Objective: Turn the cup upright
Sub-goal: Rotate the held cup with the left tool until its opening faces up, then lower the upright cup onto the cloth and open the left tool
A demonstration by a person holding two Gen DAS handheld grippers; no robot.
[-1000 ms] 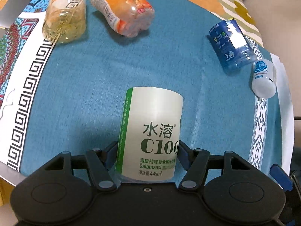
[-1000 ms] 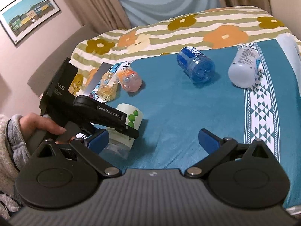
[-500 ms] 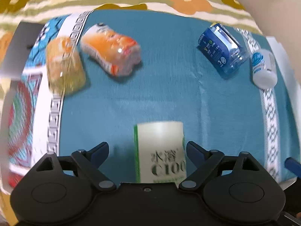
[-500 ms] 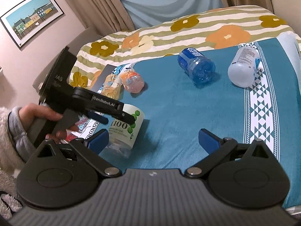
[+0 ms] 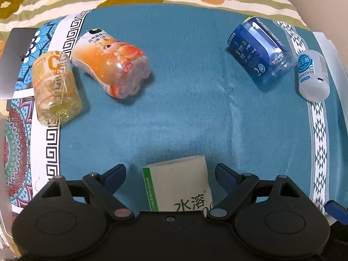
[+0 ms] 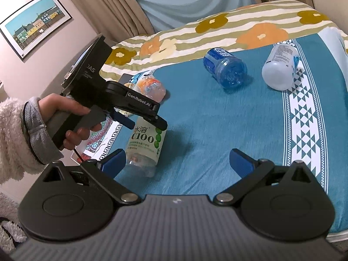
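White C100-labelled cup point(image 5: 180, 182) stands upright on the teal cloth point(image 5: 184, 108), open end down or up cannot be told; clear ribbed base shows at its bottom in the right wrist view point(image 6: 146, 145). Left gripper point(image 5: 169, 170) has jaws spread wide, holding nothing. The cup sits between the two blue pads, gap on both sides, no contact seen; its lower part is hidden behind the gripper body in the left wrist view. From the right wrist view the left gripper point(image 6: 143, 121) hangs over the cup's top, one blue finger point(image 6: 121, 120) beside the label's upper left, upper arm crossing the top edge. Person's left hand point(image 6: 65, 117) grips its handle, fuzzy white sleeve at the wrist.

Right gripper point(image 6: 177, 159) jaws wide open, empty, hovering near the cloth; the cup is just beside its left blue pad, mostly outside the gap.

Other cups lie on their sides: yellow clear cup point(image 5: 55, 87) on the patterned border at left, orange printed cup point(image 5: 113, 65) just beside it, blue cup point(image 5: 258, 52) at right, white cup point(image 5: 313, 74) next to the blue one on the triangle-pattern strip. Flowered striped bedding point(image 6: 217, 32) beyond the cloth. Framed picture point(image 6: 34, 24) on the wall, curtains point(image 6: 113, 4) behind.
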